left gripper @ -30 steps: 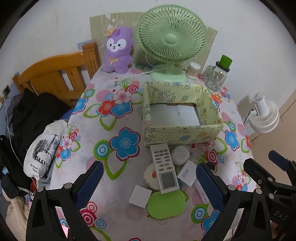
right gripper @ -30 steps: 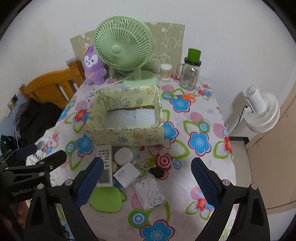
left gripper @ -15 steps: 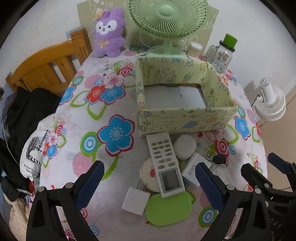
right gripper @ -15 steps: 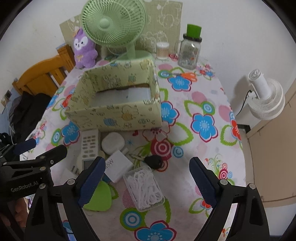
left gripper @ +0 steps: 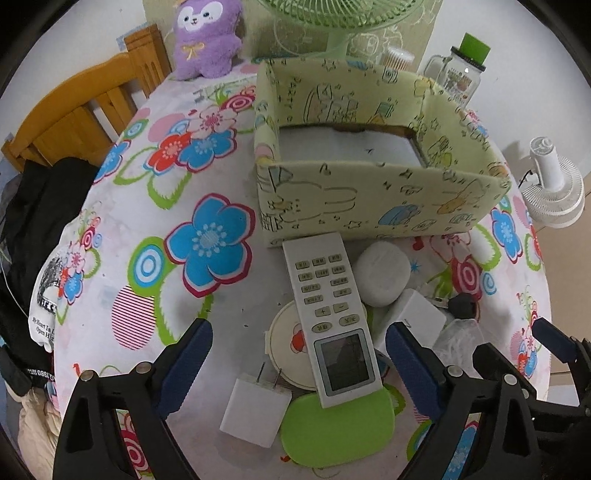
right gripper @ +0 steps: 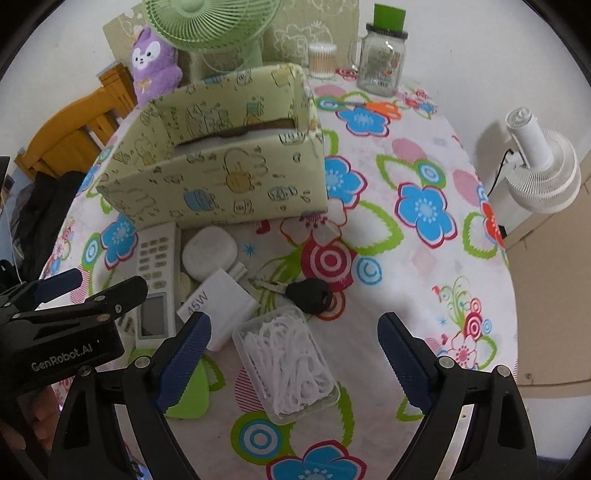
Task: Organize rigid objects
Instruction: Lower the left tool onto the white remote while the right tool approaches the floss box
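On a table covered by a white cloth printed with big blue, red and pink flowers (left gripper: 207,236), an open-topped pale green cardboard box with cartoon drawings (left gripper: 373,206) stands upright, showing only a white floor inside. Just in front of its near wall lies a cluster of small items: a long white remote control with grey buttons and a small screen (left gripper: 330,317) lies lengthwise, its far end close against the box and its near end resting over a round cream lid with a red picture (left gripper: 286,350) and a flat bright green oval case (left gripper: 338,428). A white square plug adapter with two metal prongs (left gripper: 256,410) sits just left of the green case. Right of the remote is a white rounded oval case (right gripper: 210,253), and next to it a white charger block marked 45W (right gripper: 218,306). Beside that lie a black car key with a metal blade (right gripper: 308,293) and a clear plastic box of white floss picks (right gripper: 286,369). The left gripper (left gripper: 299,363) hangs over the remote and lid with its blue-padded fingers spread wide, holding nothing. The right gripper (right gripper: 293,363) is likewise wide apart and empty, its fingers either side of the floss box without touching it. Behind the box stand a purple plush rabbit (left gripper: 207,37), a green desk fan (right gripper: 214,26) and a glass jar with a green lid (right gripper: 384,55).
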